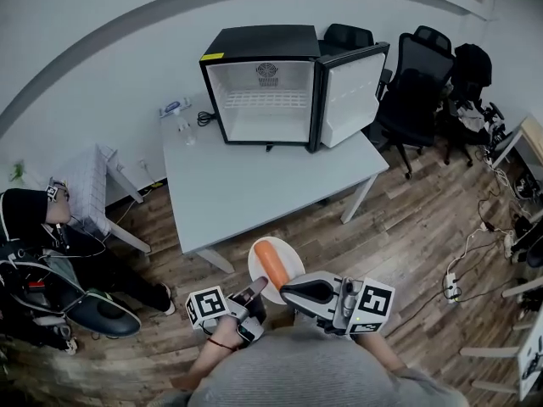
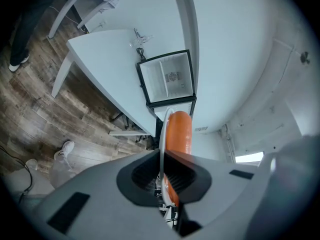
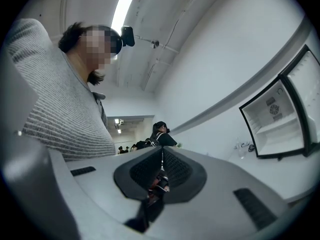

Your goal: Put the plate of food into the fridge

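Observation:
A white plate [image 1: 294, 261] with a long orange piece of food [image 1: 271, 263] hangs in the air in front of the table's near edge. My left gripper [image 1: 257, 288] is shut on the plate's near rim. In the left gripper view the rim [image 2: 161, 134] runs edge-on between the jaws [image 2: 162, 159], with the orange food [image 2: 178, 134] beside it. My right gripper [image 1: 284, 291] hovers just right of the plate, shut with nothing in it [image 3: 162, 156]. The black mini fridge [image 1: 263, 91] stands at the back of the grey table [image 1: 254, 185]. Its door [image 1: 352, 91] is swung open to the right and its white inside is bare.
Small items and a cable [image 1: 182, 125] lie left of the fridge. Black office chairs [image 1: 416, 91] stand to the right of the table. A seated person [image 1: 51, 227] and a white chair [image 1: 89, 185] are on the left. Cables and a power strip [image 1: 454, 287] lie on the wooden floor at right.

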Demonstrator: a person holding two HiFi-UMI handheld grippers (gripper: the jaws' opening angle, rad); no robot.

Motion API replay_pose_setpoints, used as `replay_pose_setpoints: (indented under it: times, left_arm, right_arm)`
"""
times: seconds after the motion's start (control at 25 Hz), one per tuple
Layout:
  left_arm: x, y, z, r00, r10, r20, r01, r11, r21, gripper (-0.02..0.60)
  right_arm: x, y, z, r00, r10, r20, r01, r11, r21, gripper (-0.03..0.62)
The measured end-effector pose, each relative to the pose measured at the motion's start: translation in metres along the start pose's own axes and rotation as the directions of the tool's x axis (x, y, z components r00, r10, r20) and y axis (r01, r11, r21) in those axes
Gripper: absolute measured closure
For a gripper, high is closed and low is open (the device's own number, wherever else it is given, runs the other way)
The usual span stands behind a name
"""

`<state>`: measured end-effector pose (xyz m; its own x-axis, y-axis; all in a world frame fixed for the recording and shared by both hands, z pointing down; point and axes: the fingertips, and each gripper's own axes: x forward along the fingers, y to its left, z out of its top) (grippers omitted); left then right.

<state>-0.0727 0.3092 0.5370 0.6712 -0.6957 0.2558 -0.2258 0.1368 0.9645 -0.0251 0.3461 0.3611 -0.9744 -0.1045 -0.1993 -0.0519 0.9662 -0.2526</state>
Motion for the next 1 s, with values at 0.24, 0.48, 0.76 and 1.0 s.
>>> replay_pose_setpoints:
  times: [0.24,0.48,0.76,1.0]
  left_arm:
    - [0.037,-0.023,0.019,1.000,-0.004,0.010,0.003,1.000,0.015,0.557]
    - [0.076,-0.040,0.038,1.000,-0.010,0.007,0.009,1.000,0.030,0.557]
    - [0.120,-0.047,0.062,1.000,-0.010,0.008,0.009,1.000,0.029,0.557]
    - [0.155,-0.053,0.080,1.000,-0.009,0.016,0.009,0.999,0.032,0.557]
  right_arm:
    - [-0.023,-0.046,0.032,0.998,-0.030,0.051,0.031,1.000,-0.006,0.580]
    - [-0.036,-0.090,0.050,0.999,-0.037,0.039,0.039,0.999,-0.031,0.580]
    - [-0.043,-0.141,0.066,0.998,-0.027,0.064,0.029,0.999,-0.025,0.580]
    - [-0.053,-0.182,0.076,0.998,-0.018,0.055,0.020,0.999,-0.028,0.580]
